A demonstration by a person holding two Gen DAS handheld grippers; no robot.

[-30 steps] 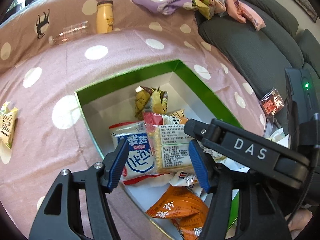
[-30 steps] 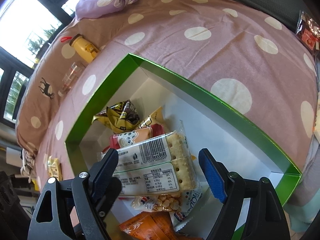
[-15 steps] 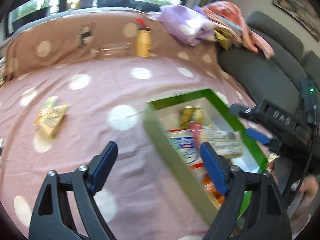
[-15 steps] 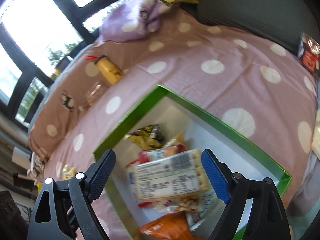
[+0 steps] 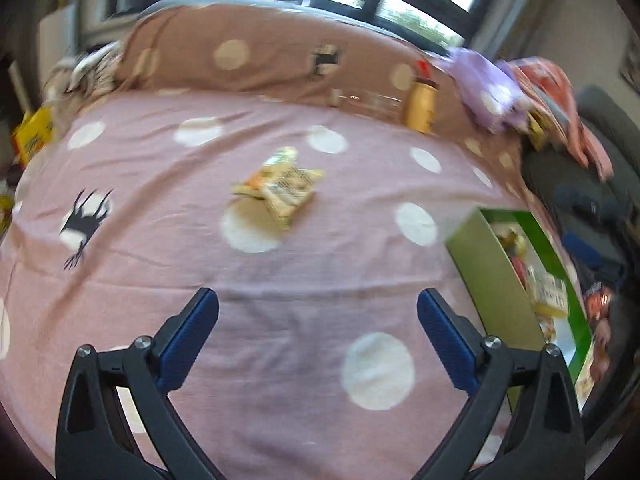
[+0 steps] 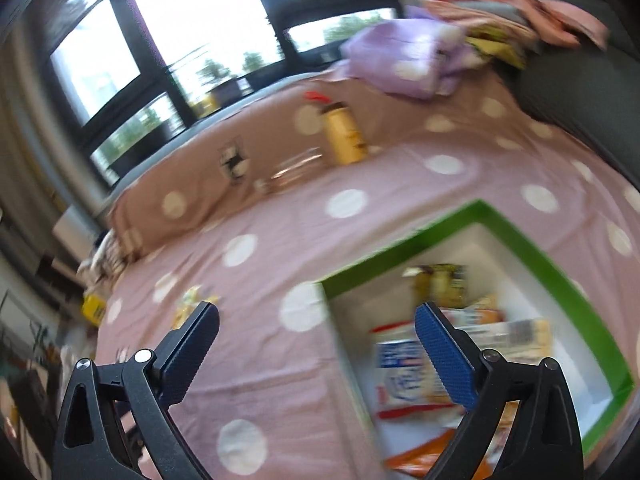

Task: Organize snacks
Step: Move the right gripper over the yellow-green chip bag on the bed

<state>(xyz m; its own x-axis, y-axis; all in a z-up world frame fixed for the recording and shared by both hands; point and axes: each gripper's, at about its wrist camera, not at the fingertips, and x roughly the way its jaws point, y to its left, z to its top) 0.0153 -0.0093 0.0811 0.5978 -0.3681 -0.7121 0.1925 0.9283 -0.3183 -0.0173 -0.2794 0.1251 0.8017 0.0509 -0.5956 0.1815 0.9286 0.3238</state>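
Both hand-held grippers (image 5: 318, 326) (image 6: 317, 344) off box (image 6: 532, 248)

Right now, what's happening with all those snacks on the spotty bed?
A person is tidying snacks into a green box, holding a gripper in each hand. Several packets already lie inside it, such as a cracker pack. Both grippers are empty: the left gripper and the right gripper have just been opening their fingers, with nothing between them. The left one now faces a yellow snack packet lying loose on the pink spotted cover, probably the next one to be picked up.
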